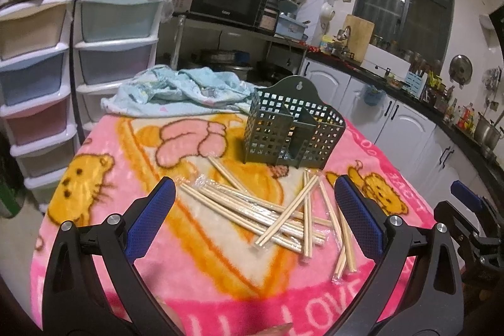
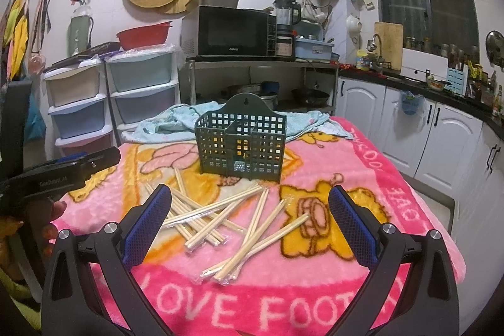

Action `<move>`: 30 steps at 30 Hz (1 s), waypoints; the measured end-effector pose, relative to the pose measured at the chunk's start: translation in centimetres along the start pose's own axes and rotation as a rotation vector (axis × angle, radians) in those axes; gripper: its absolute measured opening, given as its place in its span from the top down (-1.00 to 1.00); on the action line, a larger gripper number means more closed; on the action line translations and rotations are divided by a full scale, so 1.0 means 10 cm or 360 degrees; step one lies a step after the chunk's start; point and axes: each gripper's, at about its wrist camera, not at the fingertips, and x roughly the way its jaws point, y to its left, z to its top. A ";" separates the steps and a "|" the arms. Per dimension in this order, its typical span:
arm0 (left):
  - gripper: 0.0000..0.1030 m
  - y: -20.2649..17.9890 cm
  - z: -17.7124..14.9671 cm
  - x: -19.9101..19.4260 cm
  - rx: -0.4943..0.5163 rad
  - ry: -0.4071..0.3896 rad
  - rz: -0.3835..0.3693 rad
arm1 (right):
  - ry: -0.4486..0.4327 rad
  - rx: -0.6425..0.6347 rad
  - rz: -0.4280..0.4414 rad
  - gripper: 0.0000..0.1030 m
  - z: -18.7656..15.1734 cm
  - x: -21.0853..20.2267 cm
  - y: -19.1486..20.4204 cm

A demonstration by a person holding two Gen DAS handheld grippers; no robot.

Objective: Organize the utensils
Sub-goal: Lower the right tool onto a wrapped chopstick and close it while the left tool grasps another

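Pale wooden chopsticks scattered loose mid-table, toward near edge. Green lattice caddy upright behind them, nothing in it. Pink blanket covers table. Left hand-held gripper, right hand-held gripper: both spread apart, holding nothing, above chopsticks.

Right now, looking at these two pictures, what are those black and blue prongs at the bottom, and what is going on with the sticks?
No robot here: a person holds a hand-held gripper in each hand, each carrying a wide-angle camera that looks along its two blue-padded fingers. One picture comes from the left hand-held gripper, the other from the right hand-held gripper. Both are open and hold nothing. Below them, wooden chopsticks, some in clear wrappers, lie scattered on a pink cartoon blanket. Behind them stands a dark green holder with compartments that look empty. A light blue cloth lies further back.
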 end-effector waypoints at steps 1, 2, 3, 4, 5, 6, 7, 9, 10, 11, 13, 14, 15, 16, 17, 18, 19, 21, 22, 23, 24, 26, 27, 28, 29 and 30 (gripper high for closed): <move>-0.81 0.03 0.00 0.00 -0.0012 0.0006 0.0006 | 0.0007 -0.0001 0.0006 -0.88 0.00 0.01 0.00; -0.81 0.08 -0.01 0.03 -0.0024 0.0014 0.0006 | 0.0023 -0.0008 0.0017 -0.88 0.03 0.03 0.02; -0.81 0.11 -0.01 0.04 -0.0037 0.0020 0.0002 | 0.0028 -0.0012 0.0021 -0.88 0.01 0.07 0.01; -0.81 0.15 -0.01 0.05 -0.0049 0.0022 0.0003 | 0.0033 -0.0020 0.0029 -0.88 0.00 0.11 0.00; -0.81 0.18 -0.01 0.06 -0.0063 0.0027 0.0005 | 0.0038 -0.0035 0.0039 -0.88 0.02 0.13 0.02; -0.81 0.21 -0.01 0.07 -0.0074 0.0031 0.0007 | 0.0039 -0.0040 0.0048 -0.88 0.02 0.14 0.02; -0.81 0.23 0.00 0.07 -0.0080 0.0033 0.0013 | 0.0043 -0.0045 0.0059 -0.88 0.02 0.16 0.02; -0.81 0.28 0.01 0.09 -0.0098 0.0042 0.0031 | 0.0066 -0.0056 0.0089 -0.88 0.04 0.22 0.04; -0.81 0.30 0.01 0.09 -0.0107 0.0048 0.0032 | 0.0071 -0.0060 0.0095 -0.88 0.05 0.24 0.05; -0.81 0.33 0.03 0.10 -0.0116 0.0051 0.0036 | 0.0076 -0.0069 0.0109 -0.88 0.06 0.26 0.07; -0.81 0.38 0.05 0.11 -0.0121 0.0053 0.0048 | 0.0087 -0.0081 0.0138 -0.88 0.08 0.32 0.10; -0.81 0.40 0.07 0.12 -0.0127 0.0059 0.0054 | 0.0093 -0.0086 0.0150 -0.88 0.10 0.34 0.11; -0.81 0.42 0.08 0.13 -0.0137 0.0063 0.0052 | 0.0095 -0.0088 0.0160 -0.88 0.10 0.35 0.13; -0.81 0.45 0.09 0.14 -0.0145 0.0065 0.0049 | 0.0101 -0.0088 0.0173 -0.88 0.11 0.37 0.14; -0.81 0.47 0.11 0.15 -0.0153 0.0064 0.0049 | 0.0104 -0.0093 0.0186 -0.88 0.13 0.40 0.15; -0.81 0.49 0.13 0.16 -0.0158 0.0067 0.0054 | 0.0107 -0.0097 0.0197 -0.88 0.13 0.42 0.17; -0.81 0.50 0.15 0.17 -0.0161 0.0069 0.0059 | 0.0111 -0.0099 0.0204 -0.88 0.15 0.44 0.18; -0.81 0.51 0.18 0.19 -0.0157 0.0072 0.0065 | 0.0124 -0.0090 0.0231 -0.88 0.19 0.51 0.20; -0.81 0.52 0.21 0.21 -0.0154 0.0072 0.0070 | 0.0128 -0.0087 0.0240 -0.88 0.21 0.54 0.20; -0.81 0.52 0.23 0.22 -0.0152 0.0068 0.0067 | 0.0138 -0.0089 0.0247 -0.88 0.23 0.58 0.21; -0.81 0.53 0.25 0.23 -0.0154 0.0064 0.0054 | 0.0147 -0.0089 0.0250 -0.88 0.25 0.62 0.22; -0.81 0.56 0.30 0.28 -0.0159 0.0070 0.0043 | 0.0161 -0.0070 0.0262 -0.88 0.29 0.70 0.21; -0.81 0.56 0.32 0.30 -0.0156 0.0077 0.0054 | 0.0173 -0.0069 0.0261 -0.88 0.31 0.73 0.21; -0.81 0.57 0.34 0.33 -0.0152 0.0087 0.0062 | 0.0188 -0.0065 0.0260 -0.88 0.32 0.77 0.20; -0.81 0.57 0.36 0.37 -0.0149 0.0101 0.0058 | 0.0202 -0.0051 0.0260 -0.88 0.32 0.82 0.19; -0.81 0.58 0.37 0.40 -0.0149 0.0112 0.0051 | 0.0215 -0.0040 0.0257 -0.88 0.32 0.86 0.17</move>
